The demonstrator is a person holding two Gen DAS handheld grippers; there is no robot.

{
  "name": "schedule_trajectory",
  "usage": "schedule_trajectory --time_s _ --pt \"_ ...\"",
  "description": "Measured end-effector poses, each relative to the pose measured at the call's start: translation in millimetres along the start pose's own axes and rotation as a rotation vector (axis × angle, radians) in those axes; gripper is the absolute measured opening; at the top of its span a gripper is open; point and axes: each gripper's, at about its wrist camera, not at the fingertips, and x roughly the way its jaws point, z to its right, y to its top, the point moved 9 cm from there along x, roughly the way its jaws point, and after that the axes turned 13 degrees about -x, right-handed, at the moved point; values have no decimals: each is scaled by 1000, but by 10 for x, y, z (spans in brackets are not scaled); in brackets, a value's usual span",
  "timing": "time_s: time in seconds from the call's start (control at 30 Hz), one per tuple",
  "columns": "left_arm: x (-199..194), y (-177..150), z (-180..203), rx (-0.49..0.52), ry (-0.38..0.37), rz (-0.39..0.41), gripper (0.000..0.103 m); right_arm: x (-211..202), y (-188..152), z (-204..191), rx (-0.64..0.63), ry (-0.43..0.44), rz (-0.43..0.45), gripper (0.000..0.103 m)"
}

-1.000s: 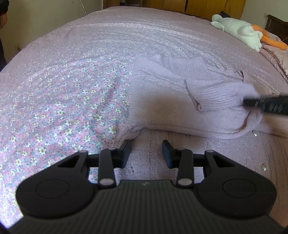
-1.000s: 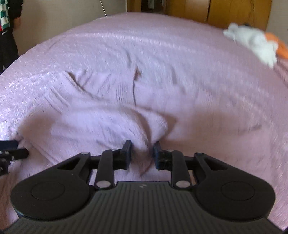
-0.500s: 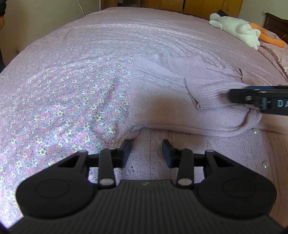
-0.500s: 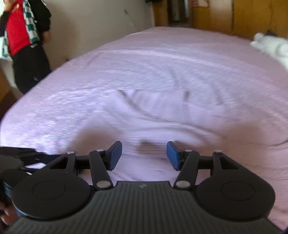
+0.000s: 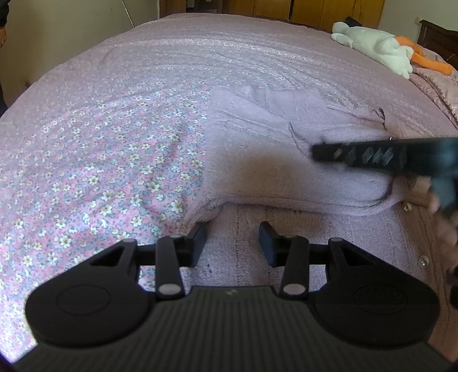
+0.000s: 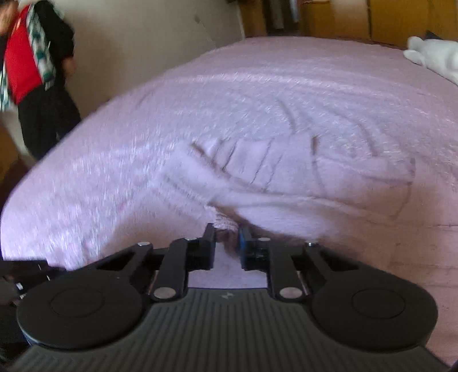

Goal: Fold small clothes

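Observation:
A lilac knitted cardigan [image 5: 257, 137] lies on the bed with a sleeve folded across it and its buttons [image 5: 406, 206] at the right. My left gripper [image 5: 232, 233] rests low over its near ribbed part. Its jaws are apart and opening slightly, with flat knit below the gap and nothing pinched. My right gripper [image 5: 317, 151] reaches in from the right over the folded sleeve. In the right wrist view, which is blurred, the right gripper [image 6: 226, 231] is closing, and a raised fold of the cardigan [image 6: 300, 183] is pinched between its tips.
A pink floral bedspread [image 5: 114, 143] covers the bed. A white and orange plush toy [image 5: 377, 48] lies at the far right by the pillows. A person in red and black [image 6: 34, 71] stands beside the bed at the left. Wooden wardrobe doors [image 5: 315, 11] stand behind.
The right gripper let go of the sleeve, opened wide, swung leftward over the cardigan and closed on a fold of it. The left gripper stayed where it was.

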Motion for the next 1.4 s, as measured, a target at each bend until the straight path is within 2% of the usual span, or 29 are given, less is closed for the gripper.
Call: schedule_trajectory --time_s 0.17,0.3,0.47,0.6,0.73,0.9,0.97,1.07,1.17,1.27,1.3,1.33,1.4 --pt "13 4 14 11 10 1 44 -449 178 281 58 -6 96 15" --pt "25 6 22 17 22 0 44 -837 309 618 116 -43 170 15" --pt "34 13 12 9 26 -5 44 -1336 221 1132 159 -152 229 15" --pt "32 11 15 13 34 -5 44 -1580 -138 1540 229 -211 231 15" --pt "37 8 15 12 42 -2 45 -1602 -767 1898 338 -262 177 15" --pt "39 -1 24 25 56 1 45 -1431 -1445 2079 434 -323 62 16" --pt "40 0 18 20 57 -1 45 -1438 -1637 2038 459 -311 72 16" --pt "51 5 11 18 58 -1 45 -1506 -1613 2045 474 -309 75 17" --pt "57 8 16 22 64 0 45 -1645 -1417 2048 435 -315 117 22" --pt "55 6 20 18 68 3 45 -1627 -1215 2091 413 -306 137 34" --pt "52 4 23 18 70 5 45 -1571 -1160 2124 406 -310 130 44" --pt "47 1 30 21 73 7 45 -1539 -1081 2143 394 -309 115 48" --pt "47 3 35 30 77 7 45 -1363 -1006 2206 369 -307 60 49"
